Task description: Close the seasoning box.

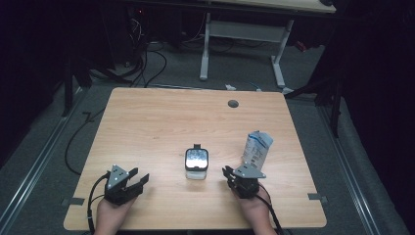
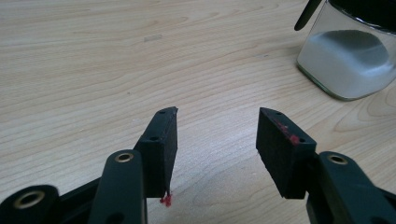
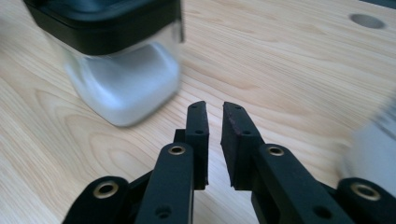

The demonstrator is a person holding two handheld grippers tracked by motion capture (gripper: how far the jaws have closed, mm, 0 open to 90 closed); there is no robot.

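A glass jar (image 1: pixel 196 164) with a black lid, part full of white powder, stood mid-bench (image 1: pixel 147 127) between the two grippers, within easy reach of either. The left gripper (image 1: pixel 138 180) rested with jaws wide and empty. The right gripper (image 1: pixel 228 175) hung by the jar, a narrow empty gap between its jaws, a blue-and-white carton (image 1: pixel 256 148) standing just beyond it.

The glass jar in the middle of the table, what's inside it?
The glass jar holds white powder heaped across its bottom part. Its black lid covers the top, so the jar's upper inside is hidden.
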